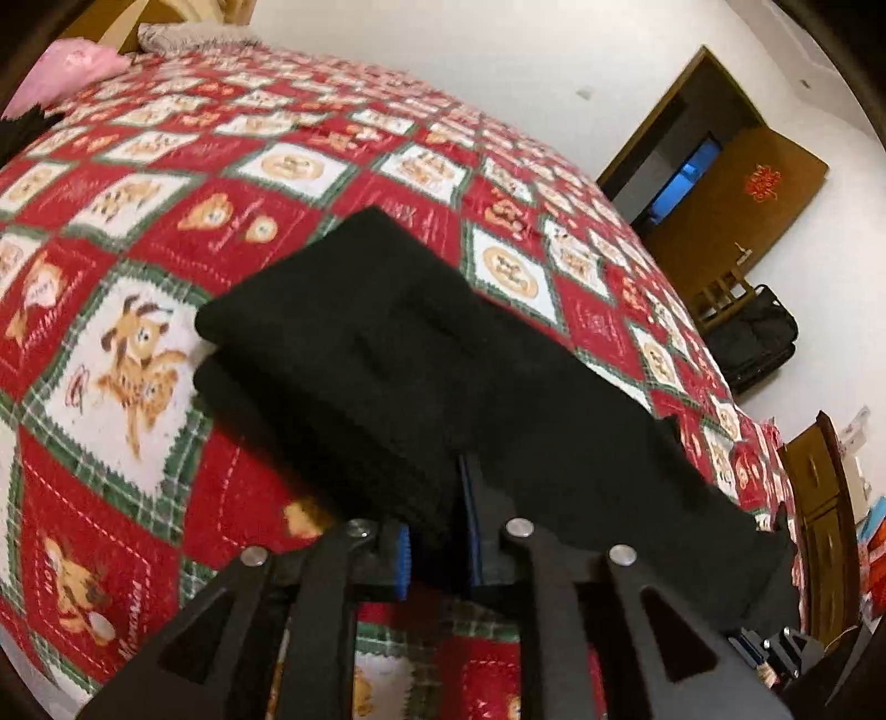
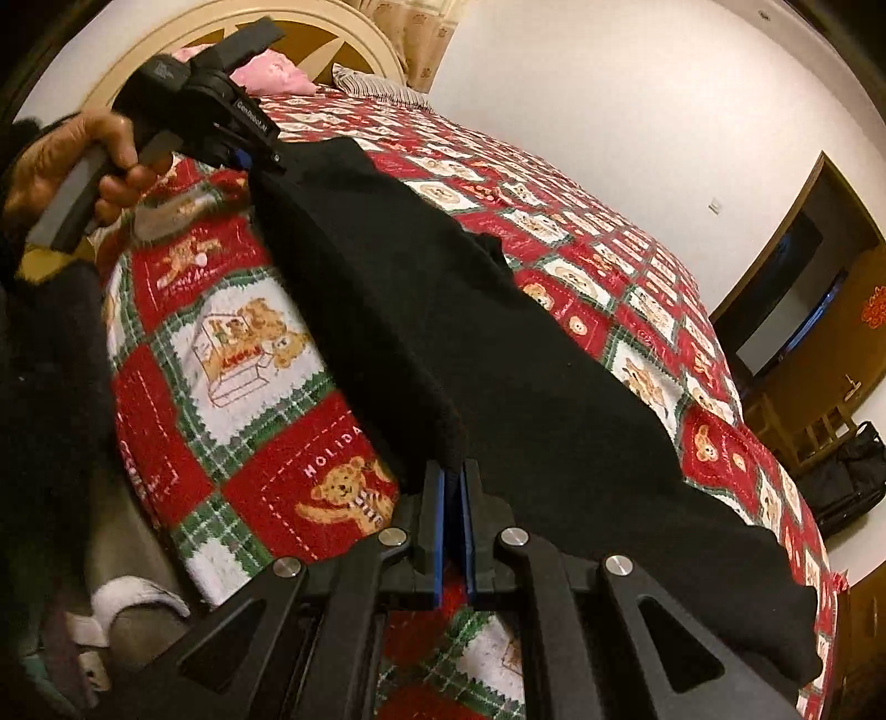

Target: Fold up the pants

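Observation:
Black pants [image 1: 387,354] lie partly folded on a red, white and green teddy-bear quilt [image 1: 138,343]. In the left wrist view my left gripper [image 1: 443,515] is shut on a thick edge of the pants, which stretch away over the bed. In the right wrist view my right gripper [image 2: 454,471] is shut on another edge of the pants [image 2: 443,310], lifted off the quilt [image 2: 243,343]. The left gripper [image 2: 260,158] shows at the upper left there, held in a hand, gripping the far corner of the same cloth.
A pink pillow [image 1: 72,66] and a headboard [image 2: 332,39] are at the bed's head. A brown door [image 1: 736,205], a chair and a black bag [image 1: 758,338] stand by the white wall. A wooden cabinet [image 1: 819,515] is at the right.

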Motion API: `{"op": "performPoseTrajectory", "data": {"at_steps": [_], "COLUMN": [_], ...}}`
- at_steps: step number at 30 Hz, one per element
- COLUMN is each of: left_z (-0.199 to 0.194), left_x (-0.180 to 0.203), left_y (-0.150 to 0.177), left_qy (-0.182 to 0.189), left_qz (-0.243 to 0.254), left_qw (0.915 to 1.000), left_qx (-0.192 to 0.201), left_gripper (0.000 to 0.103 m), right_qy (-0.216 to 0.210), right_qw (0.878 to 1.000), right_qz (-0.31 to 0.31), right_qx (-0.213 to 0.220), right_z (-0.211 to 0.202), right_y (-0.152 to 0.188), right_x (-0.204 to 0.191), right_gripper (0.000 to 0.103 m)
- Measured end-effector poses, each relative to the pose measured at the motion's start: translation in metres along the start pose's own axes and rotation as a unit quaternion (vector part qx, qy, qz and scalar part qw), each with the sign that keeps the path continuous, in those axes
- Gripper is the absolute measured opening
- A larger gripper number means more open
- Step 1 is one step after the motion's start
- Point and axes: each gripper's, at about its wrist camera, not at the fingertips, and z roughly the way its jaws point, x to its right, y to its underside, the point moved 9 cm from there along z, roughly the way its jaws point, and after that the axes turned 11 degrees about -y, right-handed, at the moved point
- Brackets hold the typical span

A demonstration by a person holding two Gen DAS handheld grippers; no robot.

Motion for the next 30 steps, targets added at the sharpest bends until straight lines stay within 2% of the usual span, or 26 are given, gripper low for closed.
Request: {"op": "performPoseTrajectory", "data": {"at_steps": [3, 4, 5, 6, 7, 8, 10, 12, 14, 16, 17, 18, 19, 20, 21, 25, 27, 30], "left_z": [-0.003, -0.006, -0.011, -0.015, -0.023, -0.029, -0.047, -0.066, -0.072, -0.067, -0.063, -0.055, -0.047, -0.040, -0.028, -0.010, 0.000, 0.005], "left_x": [0.001, 0.000, -0.004, -0.008, -0.016, -0.020, -0.032, -0.033, -0.024, -0.001, 0.004, 0.012, 0.018, 0.023, 0.025, 0.019, 0.012, 0.008], "left_y": [0.001, 0.001, 0.001, -0.001, -0.008, -0.012, -0.031, -0.052, -0.063, -0.069, -0.070, -0.069, -0.067, -0.065, -0.060, -0.044, -0.036, -0.031], "left_qy": [-0.008, -0.012, -0.020, -0.030, -0.047, -0.056, -0.088, -0.115, -0.117, -0.115, -0.119, -0.125, -0.124, -0.123, -0.126, -0.137, -0.141, -0.137], "left_qz": [0.026, 0.032, 0.036, 0.037, 0.036, 0.036, 0.030, 0.037, 0.058, 0.090, 0.096, 0.102, 0.106, 0.106, 0.100, 0.078, 0.075, 0.076], "left_qw": [0.9996, 0.9994, 0.9991, 0.9988, 0.9982, 0.9977, 0.9943, 0.9873, 0.9826, 0.9767, 0.9751, 0.9736, 0.9734, 0.9741, 0.9760, 0.9804, 0.9817, 0.9824], "left_qx": [-0.001, -0.006, -0.008, -0.006, 0.007, 0.016, 0.053, 0.103, 0.132, 0.157, 0.160, 0.162, 0.161, 0.157, 0.146, 0.118, 0.104, 0.102], "left_gripper": [0.022, 0.028, 0.036, 0.039, 0.040, 0.041, 0.045, 0.047, 0.048, 0.052, 0.053, 0.053, 0.053, 0.053, 0.053, 0.053, 0.053, 0.054], "right_qy": [-0.001, -0.005, -0.012, -0.016, -0.024, -0.029, -0.064, -0.099, -0.140, -0.166, -0.173, -0.182, -0.196, -0.204, -0.216, -0.204, -0.197, -0.200], "right_qw": [1.000, 1.000, 1.000, 0.999, 0.998, 0.997, 0.989, 0.974, 0.956, 0.945, 0.944, 0.943, 0.941, 0.939, 0.935, 0.935, 0.931, 0.927], "right_qz": [0.003, 0.007, 0.019, 0.029, 0.052, 0.067, 0.129, 0.184, 0.226, 0.249, 0.249, 0.248, 0.252, 0.259, 0.273, 0.288, 0.307, 0.316], "right_qx": [0.001, 0.001, -0.002, -0.005, -0.008, -0.005, 0.038, 0.085, 0.127, 0.131, 0.130, 0.124, 0.108, 0.095, 0.072, 0.023, -0.007, 0.001], "right_z": [0.001, 0.000, -0.002, -0.004, -0.009, -0.013, -0.033, -0.046, -0.046, -0.026, -0.015, 0.001, 0.023, 0.037, 0.058, 0.108, 0.126, 0.131], "right_y": [0.000, 0.000, 0.002, 0.003, 0.003, 0.002, -0.014, -0.036, -0.066, -0.092, -0.104, -0.115, -0.126, -0.129, -0.133, -0.132, -0.123, -0.125], "right_x": [0.002, 0.003, 0.006, 0.008, 0.016, 0.018, 0.035, 0.054, 0.071, 0.080, 0.081, 0.080, 0.078, 0.077, 0.076, 0.077, 0.078, 0.081], "right_gripper": [0.006, 0.009, 0.019, 0.026, 0.036, 0.040, 0.044, 0.054, 0.055, 0.055, 0.054, 0.051, 0.041, 0.033, 0.032, 0.032, 0.032, 0.032]}}
